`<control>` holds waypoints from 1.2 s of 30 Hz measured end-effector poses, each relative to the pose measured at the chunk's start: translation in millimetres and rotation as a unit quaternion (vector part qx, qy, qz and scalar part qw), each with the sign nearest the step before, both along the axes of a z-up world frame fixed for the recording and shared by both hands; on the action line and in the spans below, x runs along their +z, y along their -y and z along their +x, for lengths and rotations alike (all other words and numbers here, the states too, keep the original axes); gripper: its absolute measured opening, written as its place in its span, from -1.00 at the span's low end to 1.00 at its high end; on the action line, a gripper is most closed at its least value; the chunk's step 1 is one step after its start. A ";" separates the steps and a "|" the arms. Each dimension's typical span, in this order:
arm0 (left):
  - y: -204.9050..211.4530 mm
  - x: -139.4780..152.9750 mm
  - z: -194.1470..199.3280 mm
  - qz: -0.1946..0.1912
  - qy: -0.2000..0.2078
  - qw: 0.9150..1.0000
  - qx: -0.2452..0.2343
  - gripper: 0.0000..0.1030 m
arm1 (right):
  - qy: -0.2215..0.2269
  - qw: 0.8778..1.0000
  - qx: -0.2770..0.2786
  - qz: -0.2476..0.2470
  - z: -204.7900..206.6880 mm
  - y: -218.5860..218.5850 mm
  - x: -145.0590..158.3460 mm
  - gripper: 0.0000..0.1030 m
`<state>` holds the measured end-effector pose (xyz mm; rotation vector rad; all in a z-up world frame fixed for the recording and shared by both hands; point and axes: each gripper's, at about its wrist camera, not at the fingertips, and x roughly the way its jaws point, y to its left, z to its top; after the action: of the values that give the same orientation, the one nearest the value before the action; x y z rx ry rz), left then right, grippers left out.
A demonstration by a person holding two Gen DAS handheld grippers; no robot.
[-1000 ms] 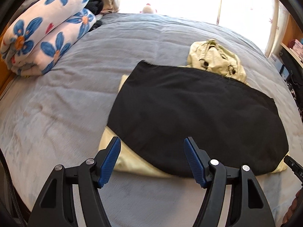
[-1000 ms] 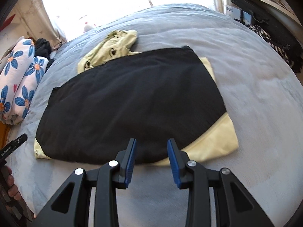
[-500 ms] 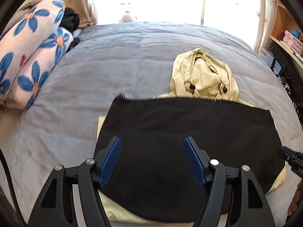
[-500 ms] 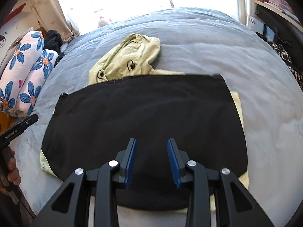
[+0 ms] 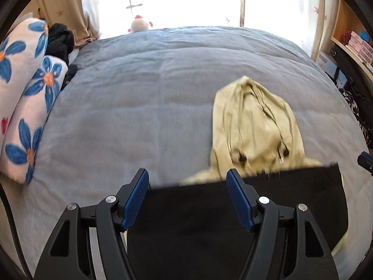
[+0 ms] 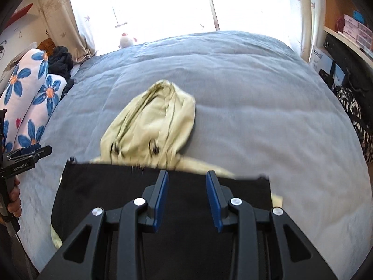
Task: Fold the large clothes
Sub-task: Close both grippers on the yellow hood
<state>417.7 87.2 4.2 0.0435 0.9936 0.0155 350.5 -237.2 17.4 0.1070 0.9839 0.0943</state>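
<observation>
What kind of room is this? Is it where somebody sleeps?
Most likely a bedroom. A big bed with a grey blanket fills the view, flowered pillows lie at its side, and a curtained window with a small soft toy stands behind it.

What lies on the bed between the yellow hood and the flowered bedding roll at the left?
Only bare grey bedspread between the hood and the flowered bedding; the left wrist view shows it best.
</observation>
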 end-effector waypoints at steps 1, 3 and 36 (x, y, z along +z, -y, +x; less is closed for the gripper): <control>0.2 0.4 10.4 0.000 -0.001 1.000 0.002 0.31 | -0.001 1.000 -0.001 0.000 12.0 0.5 0.7 -0.35; 0.0 -1.5 40.1 -0.009 -0.010 1.000 0.003 0.31 | 0.002 1.000 -0.005 0.001 34.9 1.1 2.1 -0.35; 57.9 -164.9 222.9 -0.060 -0.103 0.990 -0.071 -0.83 | -0.133 0.988 -0.026 0.076 243.7 3.0 -168.8 -0.34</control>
<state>640.6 29.2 -160.7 0.0050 1.1937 -0.1822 594.2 -240.2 -151.4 0.2904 1.2401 0.1093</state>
